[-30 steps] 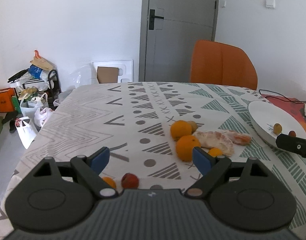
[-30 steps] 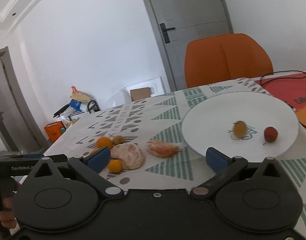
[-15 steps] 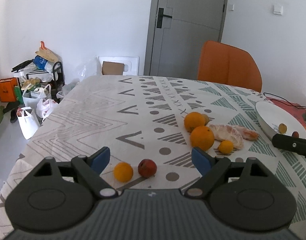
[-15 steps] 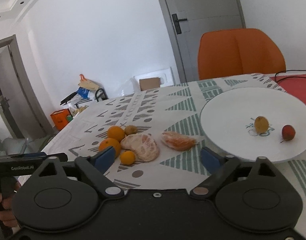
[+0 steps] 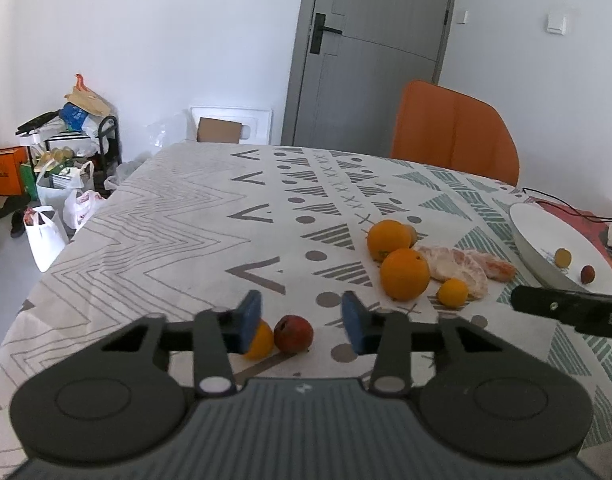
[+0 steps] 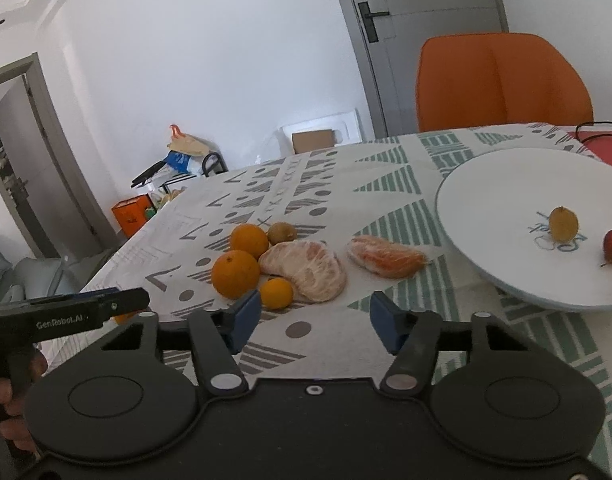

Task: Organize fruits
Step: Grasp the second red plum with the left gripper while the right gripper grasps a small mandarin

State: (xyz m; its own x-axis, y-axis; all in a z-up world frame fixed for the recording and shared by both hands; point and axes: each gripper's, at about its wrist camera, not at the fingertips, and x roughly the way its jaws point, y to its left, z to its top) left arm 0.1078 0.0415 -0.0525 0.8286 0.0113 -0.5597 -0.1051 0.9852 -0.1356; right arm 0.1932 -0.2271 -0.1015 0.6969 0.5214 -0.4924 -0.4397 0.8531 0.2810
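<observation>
Fingers on your left gripper (image 5: 302, 322) stand apart with nothing between them, and the red fruit (image 5: 293, 333) lies just ahead in the gap, near the table's near edge. A small orange (image 5: 259, 340) touches its left side, half hidden behind your left pad (image 5: 248, 320). That is the relation that counts: the red fruit sits slightly left of centre, so a straight push would likely catch the orange too. I'd shift a little left or take both in turn. The red fruit looks round, so I see no long axis or pointing to align with.

Your right gripper (image 6: 315, 318) is also spread and empty, over bare cloth, with the peeled segments (image 6: 306, 268) ahead-left and the plate (image 6: 486, 200) ahead-right. Your left hand is clearly nearer the red fruit.
</observation>
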